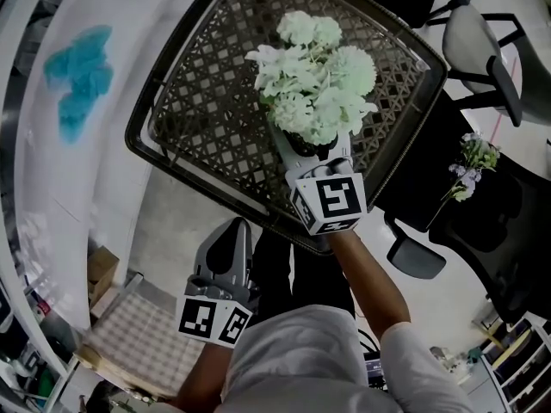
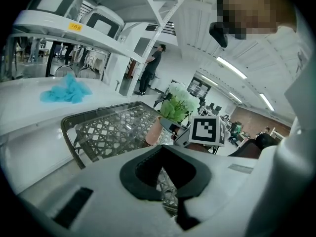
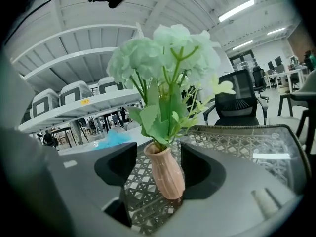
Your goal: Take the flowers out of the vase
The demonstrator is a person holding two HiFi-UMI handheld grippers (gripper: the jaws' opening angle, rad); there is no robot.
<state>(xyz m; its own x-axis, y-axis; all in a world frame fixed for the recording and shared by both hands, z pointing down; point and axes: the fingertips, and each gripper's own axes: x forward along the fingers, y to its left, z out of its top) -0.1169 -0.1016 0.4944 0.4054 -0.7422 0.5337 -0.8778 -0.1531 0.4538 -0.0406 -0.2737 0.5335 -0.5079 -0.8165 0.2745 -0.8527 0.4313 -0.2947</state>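
Pale green and white flowers (image 1: pixel 314 80) stand in a small pink vase (image 3: pixel 167 174) near the front edge of a glass-topped lattice table (image 1: pixel 215 84). My right gripper (image 1: pixel 312 144) is open around the vase. In the right gripper view the vase stands upright between the two dark pads (image 3: pixel 116 164), with a gap on its left side. The stems and leaves (image 3: pixel 160 112) rise above the jaws. My left gripper (image 1: pixel 231 231) hangs lower, off the table's near edge, shut with nothing in it. From the left gripper view the vase (image 2: pixel 154 131) and flowers (image 2: pixel 180 102) are ahead.
A blue cloth (image 1: pixel 79 76) lies on the white counter left of the table. Office chairs (image 1: pixel 482 41) stand on the right, and a small bouquet (image 1: pixel 469 166) lies on a black chair. A checked mat (image 1: pixel 142 338) is on the floor. A person (image 2: pixel 150 68) stands far off.
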